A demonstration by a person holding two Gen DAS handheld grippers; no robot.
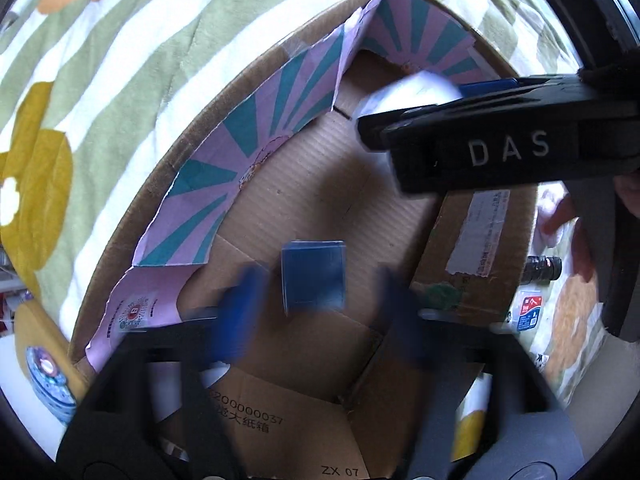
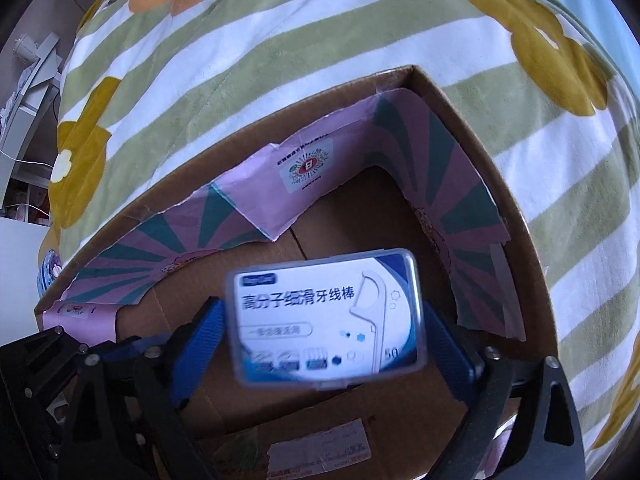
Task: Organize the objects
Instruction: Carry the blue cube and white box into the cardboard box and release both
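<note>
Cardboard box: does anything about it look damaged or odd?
Yes. The cardboard box has a pink-and-teal paper lining that is ragged and torn along its edges, peeling off the walls, with a gap at the far corner.

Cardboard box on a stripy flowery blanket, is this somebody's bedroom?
Probably a bedroom or other home room: the cardboard box sits on a soft striped flower blanket, like bedding, and a floss pick box is being packed away.

Looks like someone's home, probably a bedroom. A plush blanket (image 2: 320, 80) with green and white stripes and big mustard flowers covers a soft surface, and a reused shipping box (image 2: 472, 128) with torn pink tape sits on it. White furniture (image 2: 28, 92) with a trailing cable stands off to the side.
</note>
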